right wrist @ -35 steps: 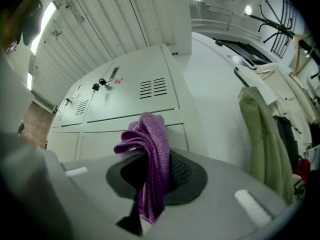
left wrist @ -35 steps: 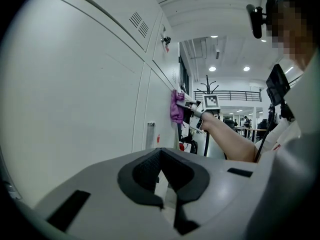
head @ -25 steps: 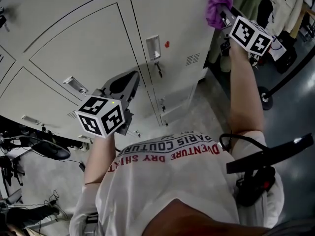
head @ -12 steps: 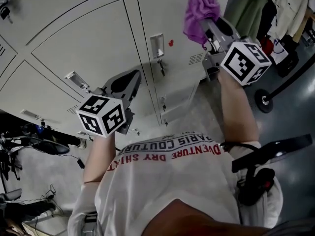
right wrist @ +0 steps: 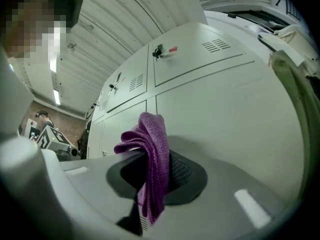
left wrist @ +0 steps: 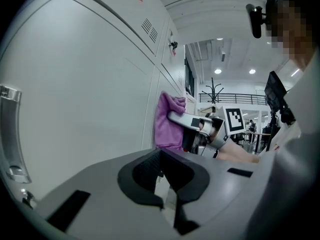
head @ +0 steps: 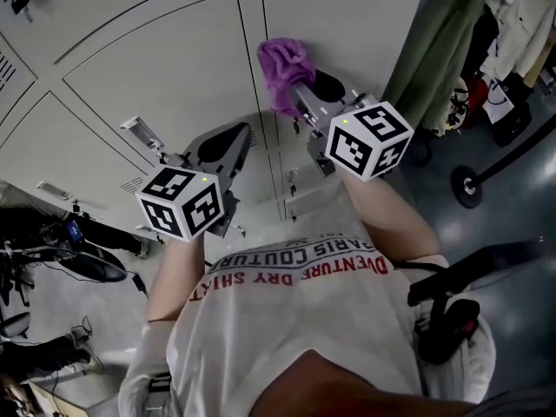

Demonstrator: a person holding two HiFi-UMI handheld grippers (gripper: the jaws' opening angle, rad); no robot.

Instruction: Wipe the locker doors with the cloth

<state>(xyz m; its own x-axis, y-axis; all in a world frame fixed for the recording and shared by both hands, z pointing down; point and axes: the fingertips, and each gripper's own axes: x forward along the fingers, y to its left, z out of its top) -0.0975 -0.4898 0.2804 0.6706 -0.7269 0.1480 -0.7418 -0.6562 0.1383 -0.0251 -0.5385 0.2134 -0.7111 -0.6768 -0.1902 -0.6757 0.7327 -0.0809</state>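
Hanging low by the body, L gripper [head: 233, 137] is riding w/ jaws together, nothing in them. Further out, R gripper [head: 300, 94] is clamping the purple cloth [head: 282, 63], which is bunching at its tips and apparently pressing on the locker door [head: 365, 24] straight ahead, so R is sitting nearer the wipe surface.

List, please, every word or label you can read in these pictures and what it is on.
"ARIS COUTUR": grey, upside down, on the white T-shirt.
"DVENTURE DRY SH": red, same T-shirt; the last word is unclear.
On the locker door, a red tag: too small to read.
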